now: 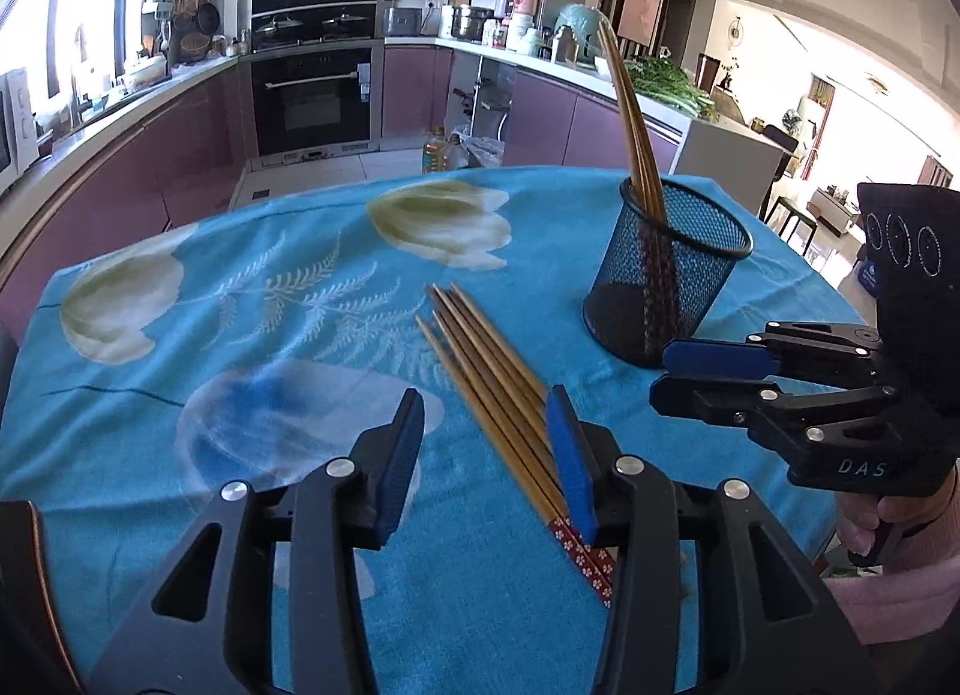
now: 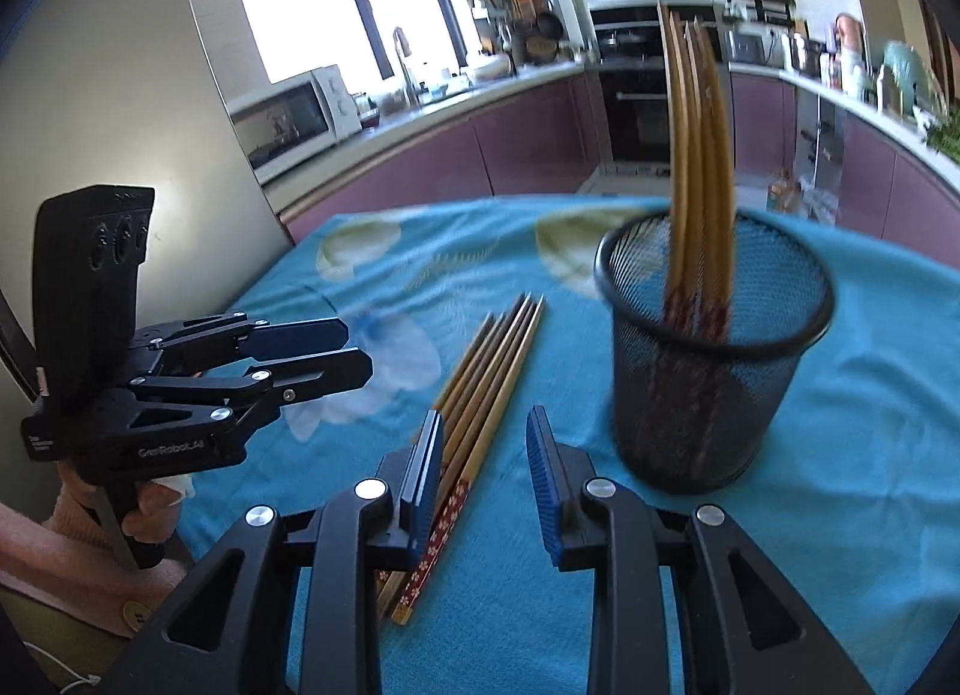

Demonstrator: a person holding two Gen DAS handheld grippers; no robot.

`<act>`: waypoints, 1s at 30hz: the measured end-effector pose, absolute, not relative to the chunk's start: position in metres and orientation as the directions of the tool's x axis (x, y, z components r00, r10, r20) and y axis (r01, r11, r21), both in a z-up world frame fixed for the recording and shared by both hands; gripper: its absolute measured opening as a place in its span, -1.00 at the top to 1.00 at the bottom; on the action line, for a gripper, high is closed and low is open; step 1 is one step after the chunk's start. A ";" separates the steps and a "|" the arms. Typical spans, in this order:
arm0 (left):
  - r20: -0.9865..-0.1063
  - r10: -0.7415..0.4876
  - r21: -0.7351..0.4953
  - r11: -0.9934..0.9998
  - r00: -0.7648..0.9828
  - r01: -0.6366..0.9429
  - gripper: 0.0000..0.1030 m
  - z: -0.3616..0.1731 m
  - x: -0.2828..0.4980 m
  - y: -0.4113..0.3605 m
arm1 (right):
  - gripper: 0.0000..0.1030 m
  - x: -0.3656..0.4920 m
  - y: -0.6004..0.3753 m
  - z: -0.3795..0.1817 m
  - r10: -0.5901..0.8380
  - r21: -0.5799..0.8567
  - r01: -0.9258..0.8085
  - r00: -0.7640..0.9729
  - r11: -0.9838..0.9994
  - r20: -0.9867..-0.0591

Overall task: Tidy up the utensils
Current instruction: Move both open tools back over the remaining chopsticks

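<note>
On the blue floral tablecloth (image 1: 180, 443), I am hovering both grippers over the loose chopsticks (image 1: 489, 389) lying beside the mesh holder (image 1: 672, 275). I am keeping the left gripper (image 1: 489, 458) and right gripper (image 2: 486, 482) spread wide, holding nothing. Best, I judge, to pinch near the red patterned handles, then tip the sticks in beside those already standing there.

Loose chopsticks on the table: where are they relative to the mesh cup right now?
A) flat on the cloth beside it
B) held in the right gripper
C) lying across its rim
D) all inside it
A: the loose chopsticks lie flat on the blue tablecloth beside the mesh cup, apart from it; both grippers are open.
</note>
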State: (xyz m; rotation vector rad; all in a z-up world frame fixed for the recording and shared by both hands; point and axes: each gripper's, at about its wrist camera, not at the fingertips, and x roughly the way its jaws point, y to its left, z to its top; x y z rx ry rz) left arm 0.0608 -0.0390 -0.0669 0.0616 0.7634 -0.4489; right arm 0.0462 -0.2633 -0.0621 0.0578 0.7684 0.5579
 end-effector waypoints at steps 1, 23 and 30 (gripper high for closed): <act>-0.691 -0.360 -0.101 0.906 0.626 0.410 0.19 -0.072 0.061 -0.039 | 0.48 0.046 -0.261 -0.066 0.496 0.249 -0.455 0.575 0.855 -0.651; -0.764 -0.355 -0.136 0.904 0.538 0.404 0.19 -0.111 0.067 -0.049 | 0.48 0.048 -0.241 -0.088 0.457 0.229 -0.438 0.539 0.870 -0.708; -0.766 -0.353 -0.130 0.903 0.537 0.409 0.18 -0.114 0.068 -0.052 | 0.48 0.051 -0.237 -0.091 0.444 0.218 -0.432 0.539 0.875 -0.716</act>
